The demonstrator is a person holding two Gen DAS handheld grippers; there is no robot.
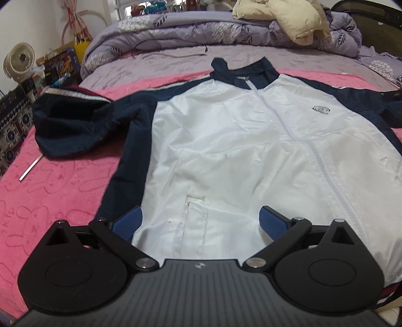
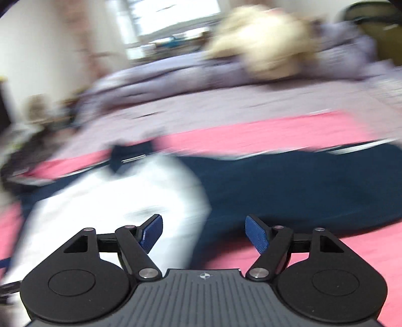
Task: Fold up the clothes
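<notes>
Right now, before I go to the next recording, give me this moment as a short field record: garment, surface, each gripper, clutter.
garment: white and navy zip jacket, front up, zipped, spread flat
left-hand sleeve: navy sleeve bunched up, not laid flat
surface: pink blanket over a bed
left gripper: open, above the jacket's hem, holding nothing
right gripper: open, empty, over the jacket; view blurred
clutter: cream duvet on a purple quilt; fan beside the bed
</notes>
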